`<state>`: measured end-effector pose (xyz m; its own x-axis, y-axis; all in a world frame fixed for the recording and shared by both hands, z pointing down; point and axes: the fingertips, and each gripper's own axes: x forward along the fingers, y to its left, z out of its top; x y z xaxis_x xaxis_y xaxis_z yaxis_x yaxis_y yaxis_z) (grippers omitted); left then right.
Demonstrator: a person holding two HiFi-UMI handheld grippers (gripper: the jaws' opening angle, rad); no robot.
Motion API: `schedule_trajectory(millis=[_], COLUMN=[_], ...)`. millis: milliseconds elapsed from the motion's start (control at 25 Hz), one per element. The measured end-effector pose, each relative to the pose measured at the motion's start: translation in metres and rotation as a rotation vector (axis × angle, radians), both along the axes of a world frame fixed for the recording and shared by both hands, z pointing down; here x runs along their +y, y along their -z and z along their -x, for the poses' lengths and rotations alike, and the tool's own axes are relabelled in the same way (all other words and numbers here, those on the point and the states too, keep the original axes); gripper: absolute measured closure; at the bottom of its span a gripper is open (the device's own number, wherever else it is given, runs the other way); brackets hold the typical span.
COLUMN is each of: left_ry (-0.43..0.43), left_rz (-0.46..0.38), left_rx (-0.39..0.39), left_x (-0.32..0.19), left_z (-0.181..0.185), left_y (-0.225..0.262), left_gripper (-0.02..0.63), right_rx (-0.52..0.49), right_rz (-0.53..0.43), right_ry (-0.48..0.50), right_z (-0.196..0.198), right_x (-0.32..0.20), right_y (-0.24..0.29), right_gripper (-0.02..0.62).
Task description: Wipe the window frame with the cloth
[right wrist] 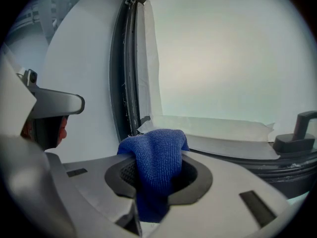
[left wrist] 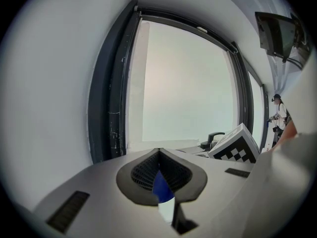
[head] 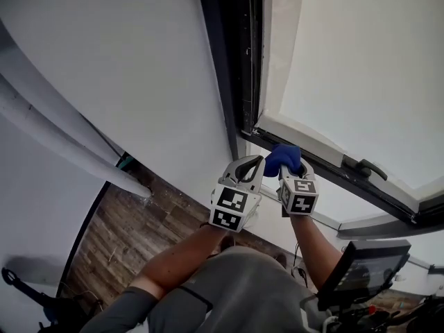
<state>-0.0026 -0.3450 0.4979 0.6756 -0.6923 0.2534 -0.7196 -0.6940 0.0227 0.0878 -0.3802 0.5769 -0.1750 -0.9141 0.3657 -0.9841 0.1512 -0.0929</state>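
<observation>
**A:** Where's the cloth (head: pixel 283 157) (right wrist: pixel 156 157)?

**B:** At the lower corner of the window frame (head: pixel 232 61) (right wrist: pixel 121 83) (left wrist: pixel 106 98), where the dark upright meets the bottom rail; whether it touches the frame I can't tell.

**A:** What has it?

**B:** The right tool (head: pixel 286 166) (right wrist: pixel 158 171), clenched on it; the blue fabric bunches up over the jaws and hangs down between them.

**A:** And the left tool (head: pixel 258 162) (left wrist: pixel 158 155)?

**B:** Just beside the right one, a little nearer the white wall (head: pixel 125 68); its jaws meet at the tips with nothing gripped; a sliver of blue shows through the gap below them.

**A:** Anything else on the frame?

**B:** A black handle (head: pixel 364 166) (right wrist: pixel 297 133) (left wrist: pixel 214 138) on the bottom rail, well apart from the corner.
</observation>
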Motion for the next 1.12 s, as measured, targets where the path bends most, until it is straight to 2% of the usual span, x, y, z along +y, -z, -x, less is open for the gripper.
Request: schedule_trajectory(millis=[440,800,1120], left_ry=[-0.122,-0.267,-0.309], left_rz=[0.076,0.078,0.089], left_rx=[0.024,0.021,0.032], left_x=[0.005,0.023,0.039], left_z=[-0.052,-0.111,-0.165], left_y=[-0.018,-0.027,-0.027], left_gripper=[0.597,0.597,0.597], right_rx=[0.016,0.015,-0.001], right_rz=[-0.002,-0.004,-0.014], right_ry=[-0.151,-0.280,-0.336], right_z=[-0.069,-0.128,-0.180], right_x=[0.039,0.071,0.101], right_y=[0.003,0.002,0.008], right_gripper=[0.476,0.476,0.476])
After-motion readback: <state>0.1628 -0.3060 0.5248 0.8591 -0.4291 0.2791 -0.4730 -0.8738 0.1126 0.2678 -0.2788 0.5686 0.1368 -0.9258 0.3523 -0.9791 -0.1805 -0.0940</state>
